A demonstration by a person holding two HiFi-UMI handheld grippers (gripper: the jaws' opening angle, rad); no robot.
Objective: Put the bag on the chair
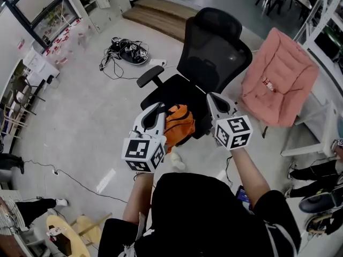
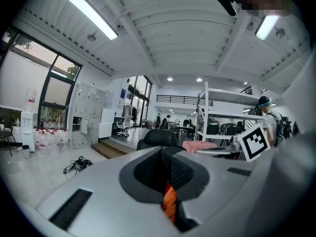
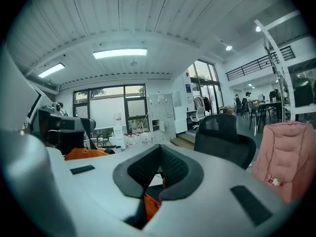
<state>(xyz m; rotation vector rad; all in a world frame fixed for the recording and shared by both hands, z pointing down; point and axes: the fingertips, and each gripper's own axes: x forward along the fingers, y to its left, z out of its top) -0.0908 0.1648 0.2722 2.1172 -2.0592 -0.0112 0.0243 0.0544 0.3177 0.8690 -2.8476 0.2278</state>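
Here the orange bag (image 1: pixel 179 123) hangs at the front edge of the chair's (image 1: pixel 214 52) seat, carried between both grippers; whether it rests on the seat cannot be told. The left gripper (image 1: pixel 158 110), in front of the chair, has its jaws closed on a strip of the bag's fabric. The right gripper (image 1: pixel 215 98), over the seat's front, is likewise clamped on orange cloth. A pink cushion (image 1: pixel 278 79) leans just beside the chair.
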